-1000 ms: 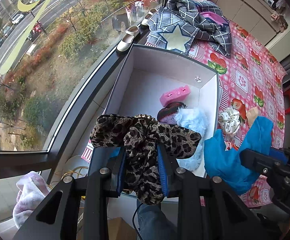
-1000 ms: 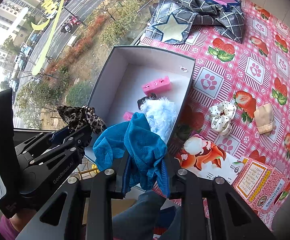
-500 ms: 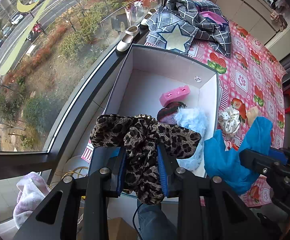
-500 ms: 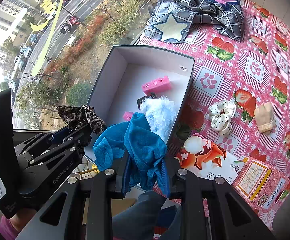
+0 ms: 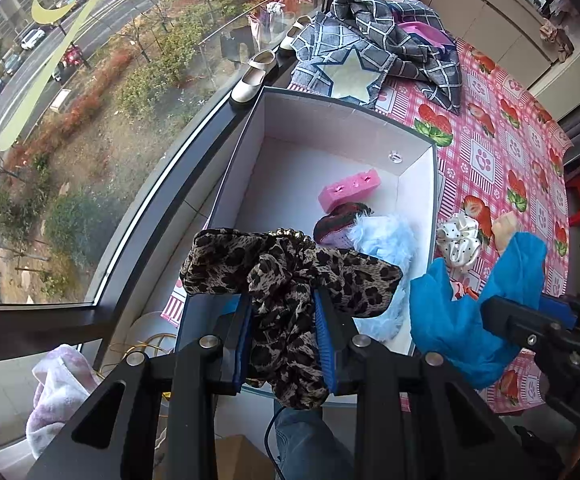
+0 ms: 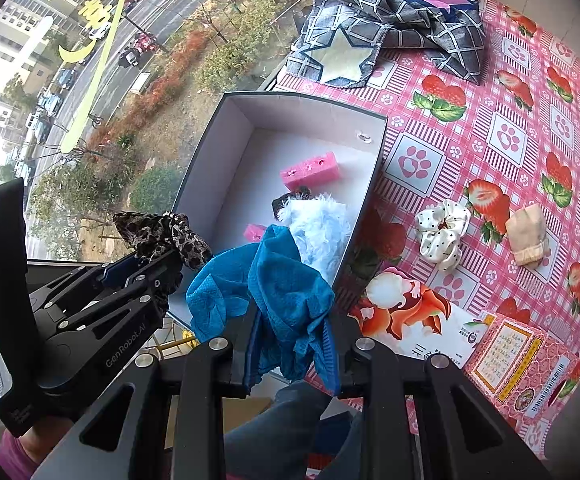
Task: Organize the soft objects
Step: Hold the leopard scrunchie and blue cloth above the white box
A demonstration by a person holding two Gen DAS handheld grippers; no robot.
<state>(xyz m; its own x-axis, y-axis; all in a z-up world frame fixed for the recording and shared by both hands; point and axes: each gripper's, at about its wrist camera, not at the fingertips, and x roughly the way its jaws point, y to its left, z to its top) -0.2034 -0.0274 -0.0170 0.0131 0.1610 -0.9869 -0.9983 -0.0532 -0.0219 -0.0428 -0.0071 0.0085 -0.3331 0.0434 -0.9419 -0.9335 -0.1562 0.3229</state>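
Left wrist view: the left tongs (image 5: 282,336) are clamped on a leopard scarf (image 5: 285,276), which bunches up between the blue pads and spills over their tips, held above the near end of an open box (image 5: 378,116). At the right of this view the right tongs (image 5: 530,320) grip a blue cloth (image 5: 458,320) beside the box's near right corner.

Right wrist view: the right tongs (image 6: 290,344) are closed on the blue cloth (image 6: 285,292), its folds hanging over the box's near edge (image 6: 302,98). The left tongs (image 6: 145,268) show at the left with the scarf (image 6: 161,236) in their grip, over the box's near left side.

Inside the box lie a pink sponge (image 6: 310,170) toward the far end, a fluffy pale blue piece (image 6: 318,228) against the right wall, a dark item (image 5: 338,224) partly under it, and a second small pink piece (image 6: 254,232) just behind the blue cloth.

On the worktop (image 6: 490,128), right of the box, sit a white dotted scrunchie (image 6: 444,232) and, just beyond it, a beige bundle (image 6: 528,236). Near them, closer in, lie a printed card (image 6: 414,316) and a patterned packet (image 6: 518,364). A checked garment (image 6: 386,20) with a star patch lies heaped beyond the box's far end.
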